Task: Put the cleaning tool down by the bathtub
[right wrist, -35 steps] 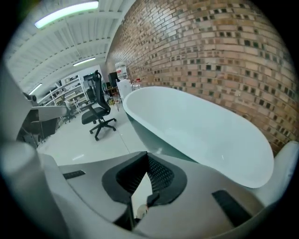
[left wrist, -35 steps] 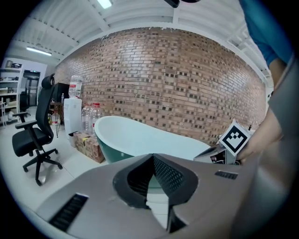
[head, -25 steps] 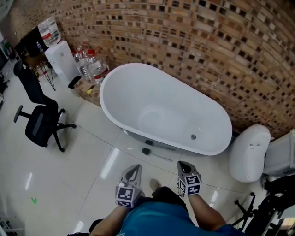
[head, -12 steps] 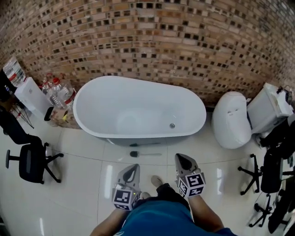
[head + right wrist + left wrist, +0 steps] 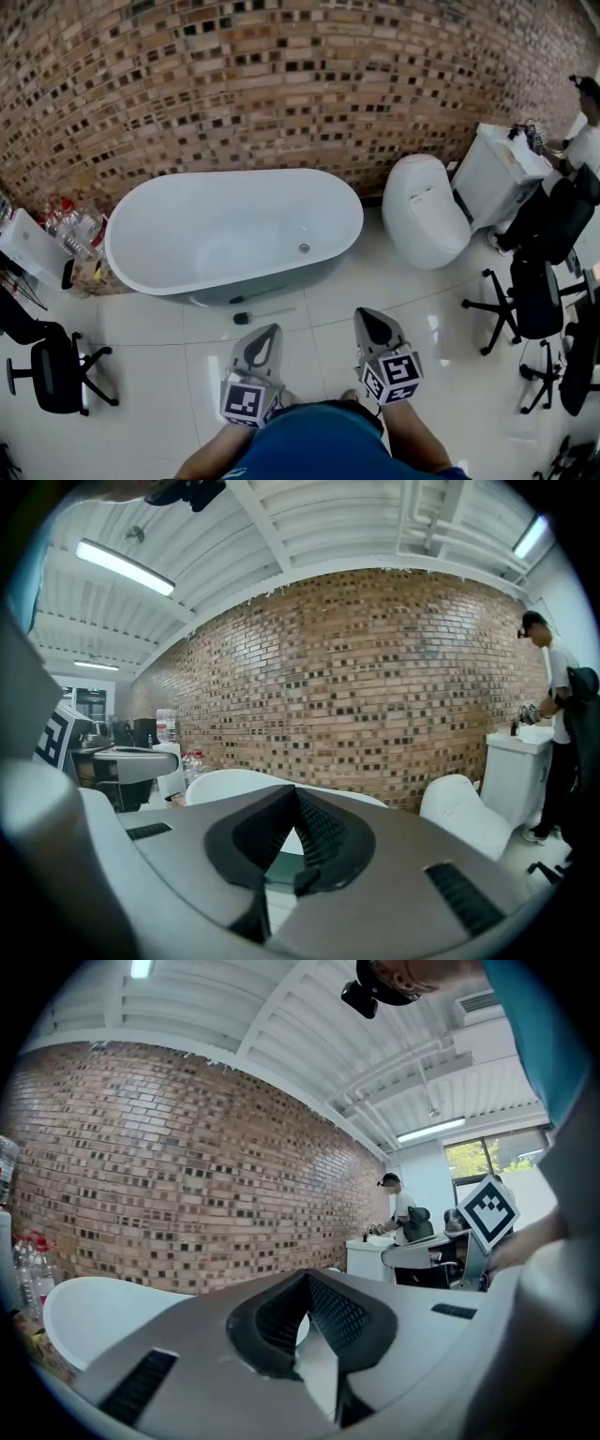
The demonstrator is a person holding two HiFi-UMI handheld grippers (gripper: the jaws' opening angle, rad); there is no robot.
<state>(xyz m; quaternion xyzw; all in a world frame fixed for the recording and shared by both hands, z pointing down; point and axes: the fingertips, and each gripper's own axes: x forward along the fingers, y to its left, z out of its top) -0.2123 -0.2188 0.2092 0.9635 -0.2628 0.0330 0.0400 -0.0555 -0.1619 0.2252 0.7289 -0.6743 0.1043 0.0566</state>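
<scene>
The cleaning tool point(image 5: 255, 316), a dark-headed brush with a thin handle, lies on the white tiled floor just in front of the white bathtub point(image 5: 281, 275). Nothing holds it. My left gripper point(image 5: 269, 333) is held low near my body, a short way behind the brush, its jaws shut and empty. My right gripper point(image 5: 369, 319) is level with it to the right, also shut with nothing in it. In the left gripper view the closed gripper point(image 5: 305, 1321) points over the tub point(image 5: 103, 1307). The right gripper point(image 5: 295, 832) faces the tub point(image 5: 234, 785) and the brick wall.
A white toilet point(image 5: 427, 211) with its cistern point(image 5: 497, 178) stands right of the tub. Black office chairs are at the left point(image 5: 52, 375) and right point(image 5: 534, 300). Water bottles point(image 5: 75, 220) and a white box point(image 5: 28, 248) sit by the tub's left end. A person point(image 5: 553, 696) stands at the cistern.
The head view has swung to the right, so the tub slid left and the toilet came nearer the middle. Both grippers stay shut near my body. The brush stays on the floor.
</scene>
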